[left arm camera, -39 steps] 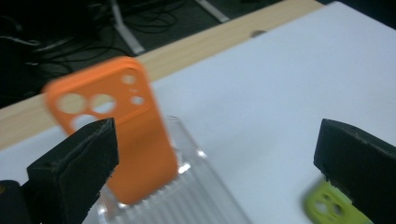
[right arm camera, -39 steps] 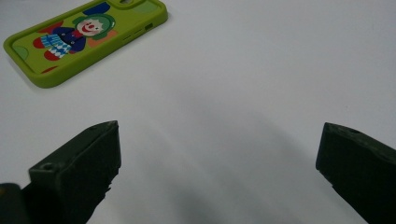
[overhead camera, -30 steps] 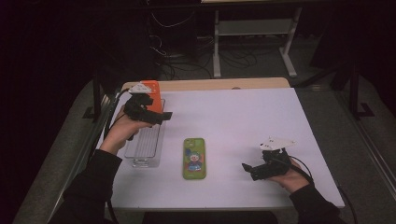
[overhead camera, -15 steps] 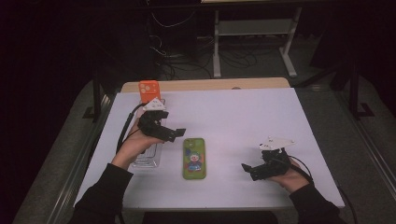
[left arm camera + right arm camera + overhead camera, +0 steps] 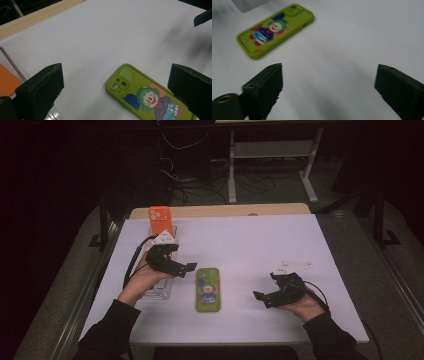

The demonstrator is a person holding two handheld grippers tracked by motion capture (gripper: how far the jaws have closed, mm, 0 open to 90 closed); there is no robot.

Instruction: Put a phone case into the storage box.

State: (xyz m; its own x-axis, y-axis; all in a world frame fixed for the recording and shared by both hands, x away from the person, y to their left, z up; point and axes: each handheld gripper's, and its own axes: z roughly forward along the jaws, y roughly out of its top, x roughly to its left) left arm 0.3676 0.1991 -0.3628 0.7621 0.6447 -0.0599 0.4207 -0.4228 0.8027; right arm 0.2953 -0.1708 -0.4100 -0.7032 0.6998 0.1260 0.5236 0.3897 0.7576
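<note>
On the white bench (image 5: 300,240), a green phone case (image 5: 207,289) with a clown picture lies flat near the middle, camera holes toward the far side. Left tongs (image 5: 186,268) hover just left of the case, spread wide with nothing between them, above a clear tray (image 5: 159,290) with an orange phone case (image 5: 160,218) at its far end. Right tongs (image 5: 261,298) sit well to the right, spread and empty, having just closed slightly
</note>
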